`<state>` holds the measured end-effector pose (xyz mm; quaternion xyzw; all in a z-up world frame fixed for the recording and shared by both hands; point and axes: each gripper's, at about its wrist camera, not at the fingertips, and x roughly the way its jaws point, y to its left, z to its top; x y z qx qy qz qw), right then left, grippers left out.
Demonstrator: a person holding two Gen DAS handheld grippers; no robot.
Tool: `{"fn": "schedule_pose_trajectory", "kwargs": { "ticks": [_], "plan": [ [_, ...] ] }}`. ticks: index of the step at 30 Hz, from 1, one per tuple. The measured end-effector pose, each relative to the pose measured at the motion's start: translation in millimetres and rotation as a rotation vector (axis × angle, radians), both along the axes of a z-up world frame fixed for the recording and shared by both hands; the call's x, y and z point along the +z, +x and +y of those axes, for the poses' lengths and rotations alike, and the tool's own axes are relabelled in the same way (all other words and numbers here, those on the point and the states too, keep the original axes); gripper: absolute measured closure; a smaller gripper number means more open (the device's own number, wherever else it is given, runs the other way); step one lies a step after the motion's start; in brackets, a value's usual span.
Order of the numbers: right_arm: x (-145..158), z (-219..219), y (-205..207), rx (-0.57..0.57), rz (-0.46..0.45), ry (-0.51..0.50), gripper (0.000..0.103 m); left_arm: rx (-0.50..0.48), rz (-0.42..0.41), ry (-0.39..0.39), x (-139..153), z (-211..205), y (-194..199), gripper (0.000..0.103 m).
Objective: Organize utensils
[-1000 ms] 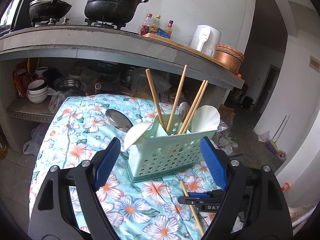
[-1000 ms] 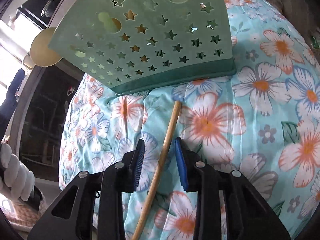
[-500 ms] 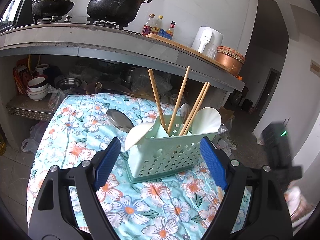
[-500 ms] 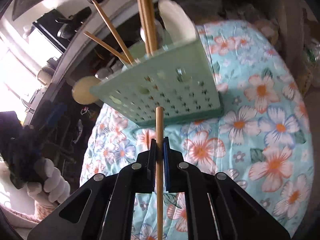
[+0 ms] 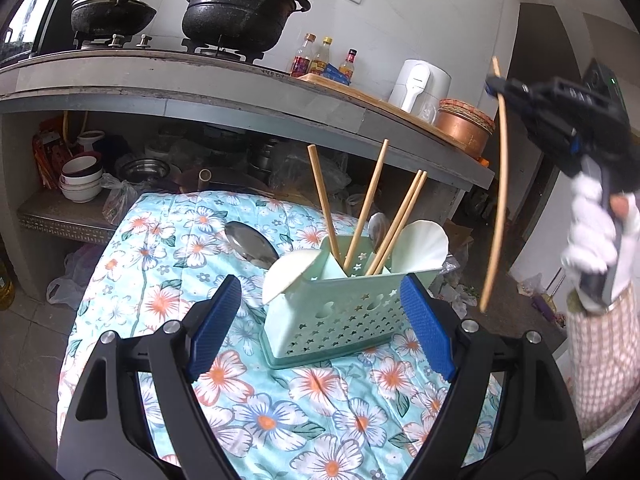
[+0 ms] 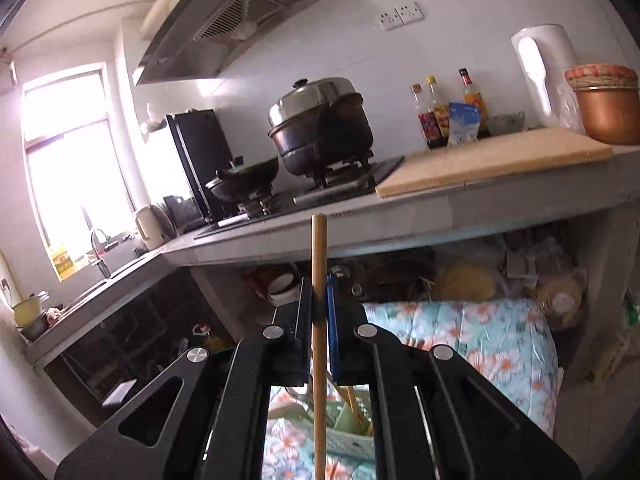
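right gripper (image 6: 319,312): jaws pinched tight on a single wooden chopstick (image 6: 319,320); grip sits near the stick's upper end, short stub above the pads, long part hanging below; from the left wrist view the gripper (image 5: 496,90) is up in the air at the right, well above the holder, carried by a white-gloved hand (image 5: 592,232); chopstick (image 5: 498,200) hangs near upright — clear of everything, lower tip off to the right of the holder

left gripper (image 5: 320,324): jaws spread wide, nothing between the pads; blue fingers (image 5: 214,324) flank the holder from the near side, not touching it

utensil holder (image 5: 344,316): pale green, star-punched, upright on the floral cloth (image 5: 160,304); holds four chopsticks (image 5: 364,204) leaning apart, two pale scoop-shaped spoons (image 5: 420,244) at its ends and a metal spoon; in the right wrist view it shows only partly, below the fingers

loose item: metal ladle bowl (image 5: 250,242) lying on the cloth behind the holder

background: stone counter (image 5: 200,76) with two dark pots (image 5: 240,8) on a hob, sauce bottles, white appliance, copper-coloured pot; bowls stacked on the shelf beneath — far side of the cloth
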<state>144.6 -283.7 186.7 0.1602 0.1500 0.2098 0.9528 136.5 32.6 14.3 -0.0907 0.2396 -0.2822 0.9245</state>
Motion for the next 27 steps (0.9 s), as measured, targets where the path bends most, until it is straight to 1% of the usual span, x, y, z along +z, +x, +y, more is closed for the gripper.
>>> {"fn": "schedule_pose_trajectory", "kwargs": {
  "ticks": [2,4,7,10,19,24,27],
  "plan": [
    [7.4,0.7,11.4,-0.005,-0.043,-0.001,0.096,0.008,0.003,0.005,-0.7,1.9,2.8,0.025],
    [8.6,4.9,22.3,-0.005,-0.073,-0.005,0.096,0.013,0.009,0.007,-1.8,4.0,6.1,0.025],
    [0.6,12.0,38.0,0.008,-0.092,-0.014,0.096,0.023,0.017,0.012,-3.7,6.4,11.9,0.025],
    [-9.9,17.9,51.3,0.004,-0.102,-0.05,0.096,0.032,0.027,0.017,-6.3,7.4,17.7,0.025],
    [-54.0,33.9,74.0,0.013,-0.071,-0.124,0.096,0.043,0.043,0.027,-10.5,8.9,28.5,0.025],
    [-74.6,41.2,77.1,0.018,-0.053,-0.165,0.096,0.047,0.045,0.028,-10.7,9.0,30.1,0.025],
    [-86.4,42.3,77.8,0.03,-0.024,-0.172,0.096,0.048,0.043,0.029,-10.4,8.8,29.7,0.025]
  ]
}}
